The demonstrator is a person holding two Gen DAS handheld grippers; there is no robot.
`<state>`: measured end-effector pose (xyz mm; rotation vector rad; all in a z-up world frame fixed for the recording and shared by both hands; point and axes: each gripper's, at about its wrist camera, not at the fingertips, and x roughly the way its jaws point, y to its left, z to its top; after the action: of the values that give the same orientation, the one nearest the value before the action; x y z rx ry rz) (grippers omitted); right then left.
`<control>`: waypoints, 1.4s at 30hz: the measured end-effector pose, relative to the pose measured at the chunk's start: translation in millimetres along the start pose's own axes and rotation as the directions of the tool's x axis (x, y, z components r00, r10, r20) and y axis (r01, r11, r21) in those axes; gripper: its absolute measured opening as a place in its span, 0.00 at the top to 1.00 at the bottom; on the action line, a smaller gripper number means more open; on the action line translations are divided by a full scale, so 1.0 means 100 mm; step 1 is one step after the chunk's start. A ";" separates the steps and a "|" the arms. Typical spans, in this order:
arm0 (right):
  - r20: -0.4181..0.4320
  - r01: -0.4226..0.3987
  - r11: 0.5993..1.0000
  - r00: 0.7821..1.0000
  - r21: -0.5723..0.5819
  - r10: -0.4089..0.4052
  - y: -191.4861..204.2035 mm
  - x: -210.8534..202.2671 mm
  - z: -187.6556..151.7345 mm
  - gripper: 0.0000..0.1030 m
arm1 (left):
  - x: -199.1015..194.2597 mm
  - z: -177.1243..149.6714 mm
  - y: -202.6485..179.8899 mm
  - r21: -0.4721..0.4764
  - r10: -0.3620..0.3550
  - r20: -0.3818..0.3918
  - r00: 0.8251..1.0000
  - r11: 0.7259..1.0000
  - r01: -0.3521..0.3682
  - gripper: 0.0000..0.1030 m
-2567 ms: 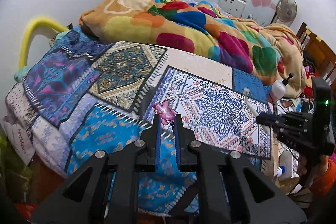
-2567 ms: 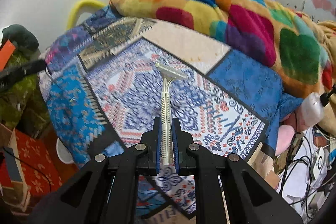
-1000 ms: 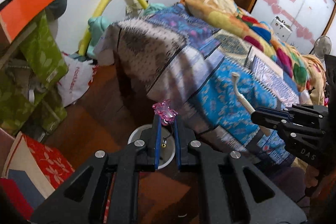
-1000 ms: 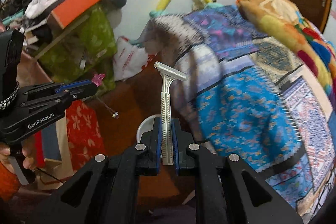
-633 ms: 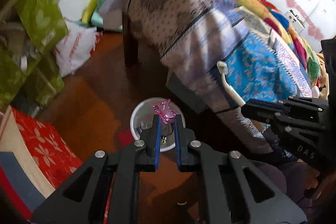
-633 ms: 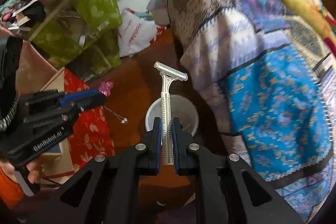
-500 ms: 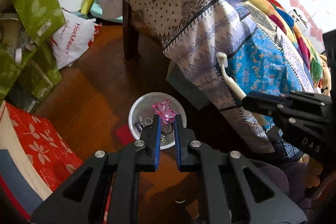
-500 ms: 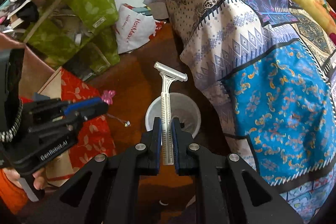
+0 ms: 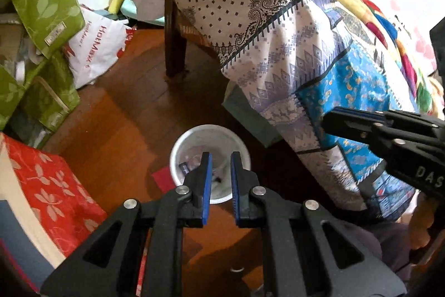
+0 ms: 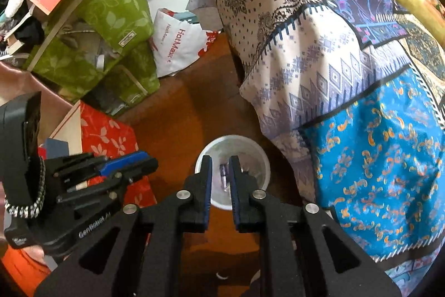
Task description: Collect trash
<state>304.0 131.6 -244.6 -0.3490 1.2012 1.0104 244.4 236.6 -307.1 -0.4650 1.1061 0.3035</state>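
Observation:
A white round bin [image 9: 178,155] stands on the wooden floor beside the bed, with small scraps inside. It also shows in the right wrist view [image 10: 258,157]. My left gripper [image 9: 220,157] is open and empty, right above the bin. My right gripper [image 10: 220,160] is open and empty too, also above the bin. The pink trinket and the razor are no longer between the fingers. In the left wrist view the right gripper [image 9: 331,121] reaches in from the right. In the right wrist view the left gripper [image 10: 144,162] sits at the left.
The bed with its patterned sheet [image 9: 278,27] overhangs the floor to the right of the bin. Green bags [image 9: 41,4], a white HotMaxx bag [image 9: 94,46] and a red flowered box [image 9: 52,191] crowd the left. A dark bed leg [image 9: 173,41] stands behind.
Both grippers swung from the bed down over the bin. The left gripper opened and the pink trinket is gone; the right gripper opened and the razor is gone.

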 end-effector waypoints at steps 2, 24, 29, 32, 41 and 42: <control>0.004 0.003 1.000 1.000 0.010 -0.003 -0.01 -0.09 -0.07 0.88 | -0.10 -0.03 -0.03 0.017 0.024 0.016 1.000 1.000 -0.024 0.90; 0.576 0.166 0.976 0.788 0.141 -0.217 0.39 -2.86 -1.63 0.88 | -2.93 -0.75 -1.29 0.296 -0.147 0.495 0.857 0.955 -0.006 0.90; 0.686 0.255 0.940 0.642 0.229 -0.341 0.62 -3.40 -2.05 0.88 | -3.49 -1.14 -1.51 0.386 -0.253 0.561 0.788 0.922 0.021 0.90; 0.720 0.261 0.919 0.570 0.297 -0.395 0.75 -3.59 -2.33 0.88 | -3.69 -1.36 -1.55 0.429 -0.309 0.576 0.757 0.903 0.043 0.90; 0.709 0.329 0.852 0.475 0.407 -0.522 1.16 -3.69 -2.78 0.83 | -3.92 -1.92 -1.50 0.453 -0.355 0.622 0.698 0.890 0.050 0.59; 0.705 0.339 0.844 0.465 0.416 -0.535 1.19 -3.70 -2.82 0.77 | -3.93 -1.96 -1.49 0.450 -0.360 0.625 0.693 0.891 0.057 0.53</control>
<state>34.5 -172.2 11.0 0.0158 0.3131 0.4392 -6.3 7.6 7.7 -0.0755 0.3296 0.0196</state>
